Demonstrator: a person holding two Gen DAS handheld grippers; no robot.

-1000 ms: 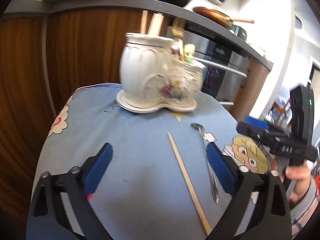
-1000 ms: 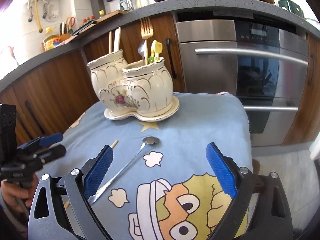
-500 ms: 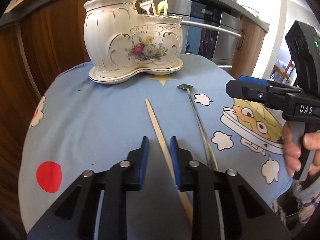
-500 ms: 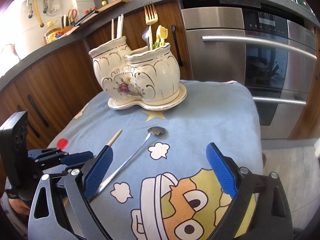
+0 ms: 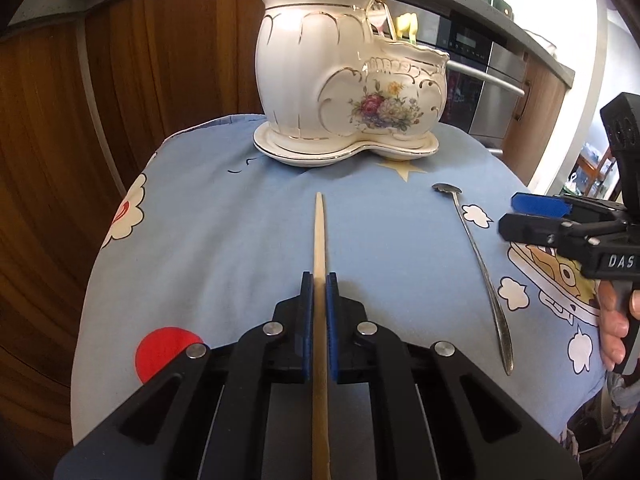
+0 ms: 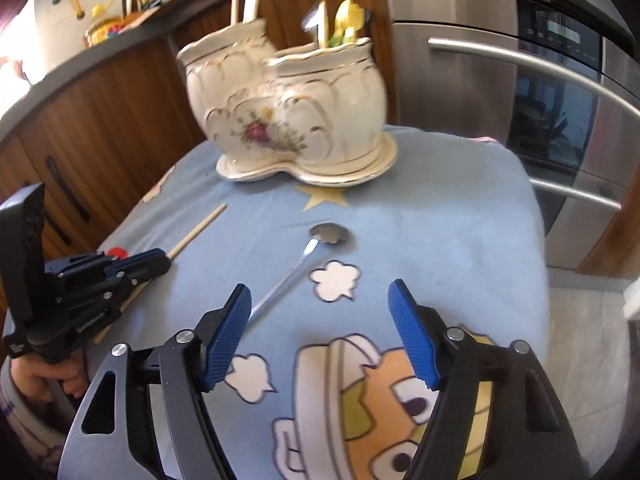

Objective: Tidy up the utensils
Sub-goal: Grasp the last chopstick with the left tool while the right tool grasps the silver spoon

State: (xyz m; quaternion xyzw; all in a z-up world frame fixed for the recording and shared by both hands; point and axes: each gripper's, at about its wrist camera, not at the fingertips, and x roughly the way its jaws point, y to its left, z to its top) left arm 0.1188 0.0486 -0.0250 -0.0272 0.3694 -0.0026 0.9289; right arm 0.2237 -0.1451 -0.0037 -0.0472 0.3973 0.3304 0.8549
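- Left gripper [image 5: 319,296] has its blue pads pressed against both sides of the wooden chopstick [image 5: 319,236], so it is clamped on that stick partway along its length.
- Chopstick's long axis runs straight ahead along the gripper's fingers, its tip aimed at the white ceramic holder [image 5: 348,80], which stands on its saucer near the far edge of the tabletop [image 5: 240,220].
- Whether the stick lies on the blue cloth or is just off it cannot be told.
- Holder's taller pot, on the left in the left wrist view, already carries pale sticks; it is probably where this one belongs, so the stick would need tipping upright.
- Right gripper [image 6: 320,336] hovers with its fingers wide apart and nothing between them.
- Long metal spoon [image 6: 304,256] lies ahead of it and slightly left, bowl toward the holder and handle slanting back to the left finger; the right hand is plainly nearer to it.
- Fork and yellow-handled pieces stand in the shorter pot.
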